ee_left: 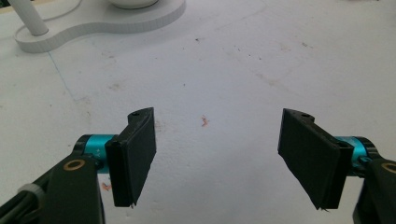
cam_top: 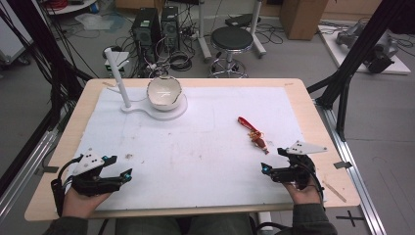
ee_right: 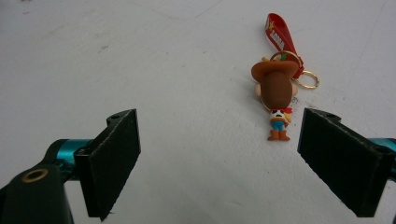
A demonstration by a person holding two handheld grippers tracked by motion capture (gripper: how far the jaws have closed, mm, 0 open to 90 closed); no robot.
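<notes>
A small cowboy-figure keychain (cam_top: 258, 138) (ee_right: 277, 95) with a red strap (ee_right: 281, 37) and a gold ring lies flat on the white mat (cam_top: 195, 147), right of centre. My right gripper (cam_top: 273, 161) (ee_right: 233, 163) rests open near the table's front right, just short of the figure; the figure's feet lie close to the right jaw. My left gripper (cam_top: 122, 167) (ee_left: 224, 158) stands open at the front left over bare mat, nothing between its jaws. A white bowl (cam_top: 164, 92) sits on a white stand (cam_top: 161, 111) (ee_left: 93, 28) with an upright post (cam_top: 118, 78) at the back left.
The mat covers a light wooden table (cam_top: 54, 196). Beyond the table's far edge stand a black stool (cam_top: 231, 41), computer towers (cam_top: 147, 29) and cables on the floor. Black frame struts (cam_top: 357, 54) rise at both sides.
</notes>
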